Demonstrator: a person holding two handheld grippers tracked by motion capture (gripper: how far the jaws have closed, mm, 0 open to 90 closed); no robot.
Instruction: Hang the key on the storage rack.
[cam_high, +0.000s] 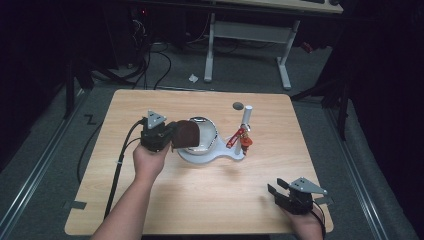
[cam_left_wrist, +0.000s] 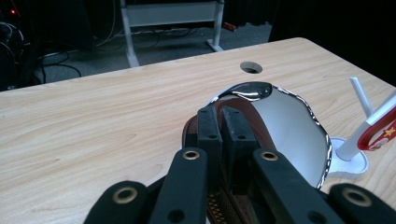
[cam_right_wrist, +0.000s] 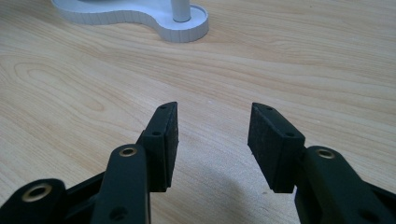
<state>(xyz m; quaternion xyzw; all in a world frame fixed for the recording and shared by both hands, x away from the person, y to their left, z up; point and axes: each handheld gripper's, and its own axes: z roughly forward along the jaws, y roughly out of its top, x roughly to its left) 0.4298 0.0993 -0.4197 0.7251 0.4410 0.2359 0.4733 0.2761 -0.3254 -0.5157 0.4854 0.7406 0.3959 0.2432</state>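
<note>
The worktop (cam_high: 200, 200) is a rectangular board with a light wood-grain laminate and rounded corners. A round cable hole (cam_high: 238, 106) is cut near its far edge. The floor (cam_high: 240, 75) is covered in grey carpet. Black cables (cam_high: 150, 65) lie across the floor to the far left, and a small white scrap (cam_high: 193, 78) lies near them. Behind the worktop stands a second desk (cam_high: 250, 30) with a white metal frame, two white legs and a light wooden top. A metal rail (cam_high: 40, 160) runs along the floor on the left side. The surroundings are dark; light falls mainly on the worktop.
</note>
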